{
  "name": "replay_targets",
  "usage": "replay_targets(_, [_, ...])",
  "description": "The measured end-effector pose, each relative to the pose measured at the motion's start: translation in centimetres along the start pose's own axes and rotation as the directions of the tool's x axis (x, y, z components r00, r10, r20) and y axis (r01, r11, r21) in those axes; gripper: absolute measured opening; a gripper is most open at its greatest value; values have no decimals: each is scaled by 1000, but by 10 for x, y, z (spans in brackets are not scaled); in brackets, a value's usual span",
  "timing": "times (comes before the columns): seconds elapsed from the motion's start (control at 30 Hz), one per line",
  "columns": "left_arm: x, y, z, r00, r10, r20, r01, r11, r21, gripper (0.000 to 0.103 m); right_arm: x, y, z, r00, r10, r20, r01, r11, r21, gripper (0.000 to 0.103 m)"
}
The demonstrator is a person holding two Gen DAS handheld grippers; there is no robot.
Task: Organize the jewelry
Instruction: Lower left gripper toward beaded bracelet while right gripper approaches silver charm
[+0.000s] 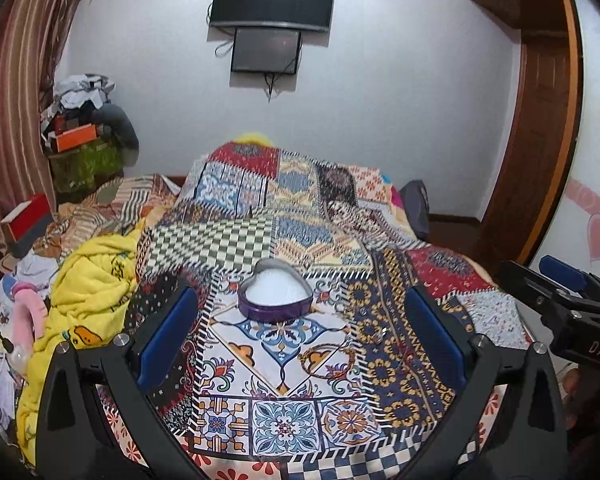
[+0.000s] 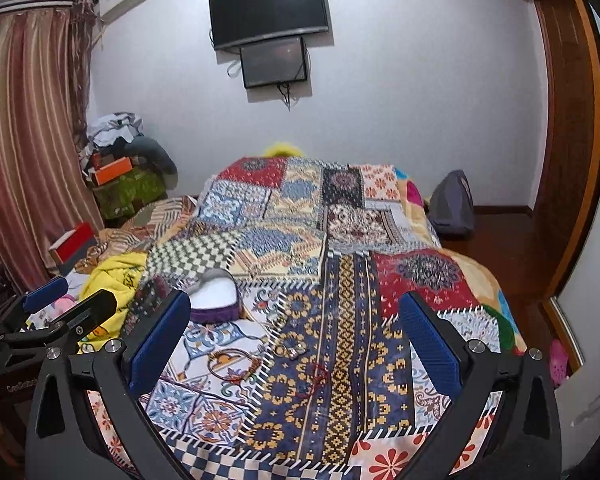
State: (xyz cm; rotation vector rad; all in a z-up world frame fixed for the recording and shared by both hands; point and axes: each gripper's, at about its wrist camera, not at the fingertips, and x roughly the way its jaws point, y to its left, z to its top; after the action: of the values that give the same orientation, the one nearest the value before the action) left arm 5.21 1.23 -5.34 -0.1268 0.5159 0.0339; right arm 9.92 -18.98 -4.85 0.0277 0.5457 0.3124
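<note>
A bed (image 1: 300, 220) under a patchwork quilt (image 2: 340, 240) fills the bedroom. A purple heart-shaped box (image 1: 275, 295) with white lining sits open on it; a bangle (image 2: 233, 364), small rings (image 2: 294, 351) and a red thread bracelet (image 2: 318, 376) lie nearer. The left hand-held gripper (image 1: 300, 336) and right hand-held gripper (image 2: 296, 340) hover spread, pinching nothing.

heart box (image 1: 275, 296) on bedspread (image 1: 284, 420); rings (image 2: 294, 351) nearer, right of box; bracelet (image 2: 231, 365) left of rings.

Left gripper (image 1: 300, 340), right gripper (image 2: 296, 344) agape.
</note>
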Motion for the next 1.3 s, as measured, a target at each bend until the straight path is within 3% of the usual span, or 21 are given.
replay_targets(0.47, [68, 22, -33, 984, 41, -175, -47, 998, -28, 103, 56, -17, -28, 984, -11, -179, 7, 1000, -25, 103])
replay_targets(0.73, [108, 32, -66, 937, 48, -345, -65, 997, -38, 103, 90, -24, -52, 957, 0, -290, -11, 999, -36, 103])
replay_targets(0.93, [123, 29, -82, 915, 20, -403, -42, 998, -45, 103, 105, -28, -66, 939, -7, -344, -11, 999, -52, 95])
replay_targets(1.3, [138, 9, -84, 912, -52, -406, 56, 998, -2, 75, 120, -34, -76, 915, 43, -400, -58, 998, -25, 76])
